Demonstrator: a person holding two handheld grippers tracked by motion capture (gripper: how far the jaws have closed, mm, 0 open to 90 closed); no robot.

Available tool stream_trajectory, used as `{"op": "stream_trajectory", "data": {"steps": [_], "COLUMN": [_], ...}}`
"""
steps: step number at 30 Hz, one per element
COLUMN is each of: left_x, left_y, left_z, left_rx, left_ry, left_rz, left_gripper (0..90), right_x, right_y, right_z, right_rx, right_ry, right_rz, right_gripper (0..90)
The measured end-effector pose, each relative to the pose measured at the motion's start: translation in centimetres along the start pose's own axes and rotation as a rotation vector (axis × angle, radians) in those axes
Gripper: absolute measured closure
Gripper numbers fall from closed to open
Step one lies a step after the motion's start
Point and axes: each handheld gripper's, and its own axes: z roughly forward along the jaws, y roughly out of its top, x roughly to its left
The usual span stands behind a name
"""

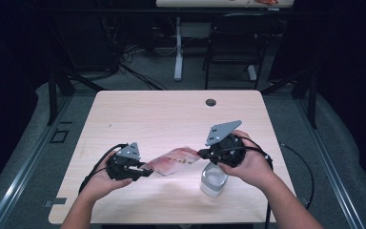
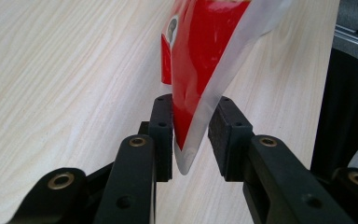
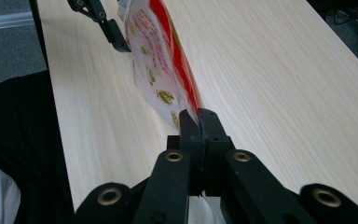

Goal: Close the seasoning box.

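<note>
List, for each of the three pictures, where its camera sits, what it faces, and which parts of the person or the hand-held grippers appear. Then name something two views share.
High view: above the person's side, facing forward and down on the table; forearms, left hand-held gripper, right hand-held gripper, clear cup.
Left gripper view: on that gripper, jaws apart around the red packet.
Right gripper view: on that gripper, jaws shut on the packet.
Shared: both gripper views show the packet and the tabletop.

Pale wooden table (image 1: 171, 114), clear cup (image 1: 214, 180) on it
</note>
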Motion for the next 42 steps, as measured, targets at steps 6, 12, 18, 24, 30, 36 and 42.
{"op": "stream_trajectory", "data": {"steps": [6,12,18,24,30,36,42], "left_x": [0.1,0.2,0.1,0.1,-0.1,0.0,0.1], "left_y": [-0.4,-0.7,-0.6,-0.6,-0.4,-0.4,-0.7], "left_z": [0.0,-0.2,-0.2,-0.4,-0.3,0.3,0.8], "left_rx": [0.001,-0.014,-0.022,-0.031,-0.018,0.000,0.013], "left_ry": [0.013,0.026,0.047,0.053,0.070,0.087,0.084], "left_rz": [-0.003,-0.017,-0.013,-0.010,0.001,0.001,-0.011], "left_gripper": [69.6,66.6,62.9,61.4,60.4,58.2,58.6], "right_x": [0.3,0.4,0.4,0.6,0.8,0.8,0.7], "right_y": [0.8,1.2,1.3,1.5,1.8,2.0,2.1], "right_z": [0.3,0.3,0.6,0.7,1.0,1.5,2.0], "right_rx": [0.034,0.036,0.029,0.016,0.017,0.026,0.042], "right_ry": [-0.005,-0.012,-0.012,-0.014,-0.015,-0.012,-0.018], "right_rz": [-0.017,-0.025,-0.028,-0.031,-0.040,-0.043,-0.050], "right_gripper": [90.0,90.0,90.0,90.0,90.0,90.0,90.0]}}
